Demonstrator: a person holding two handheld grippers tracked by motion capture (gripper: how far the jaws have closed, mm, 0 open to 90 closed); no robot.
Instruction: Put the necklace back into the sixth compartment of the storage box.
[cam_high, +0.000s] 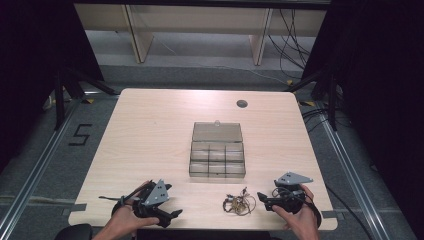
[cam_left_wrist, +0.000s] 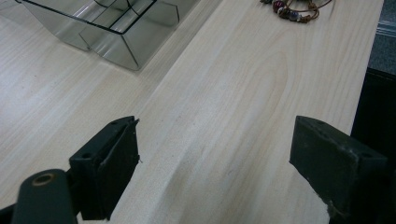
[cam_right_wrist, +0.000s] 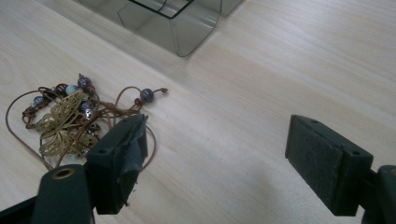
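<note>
A tangle of brown cord with coloured beads and a gold butterfly pendant, a necklace (cam_high: 239, 203), lies near the table's front edge. In the right gripper view the necklace (cam_right_wrist: 70, 116) sits just beyond and partly behind the left jaw. My right gripper (cam_high: 263, 200) rests to the right of it, open (cam_right_wrist: 219, 158), with only bare wood between the pads. A smoky clear compartment box (cam_high: 217, 156) stands mid-table with its lid laid back. My left gripper (cam_high: 172, 216) lies at the front left, open (cam_left_wrist: 215, 163) and holding nothing, pointing toward the box (cam_left_wrist: 116, 28) and the necklace (cam_left_wrist: 294, 9).
The light wooden table (cam_high: 150, 130) has a round cable hole (cam_high: 242, 103) at the back. The table's front edge runs close beside both hands. Black curtains, stands and loose cables flank the table on the floor.
</note>
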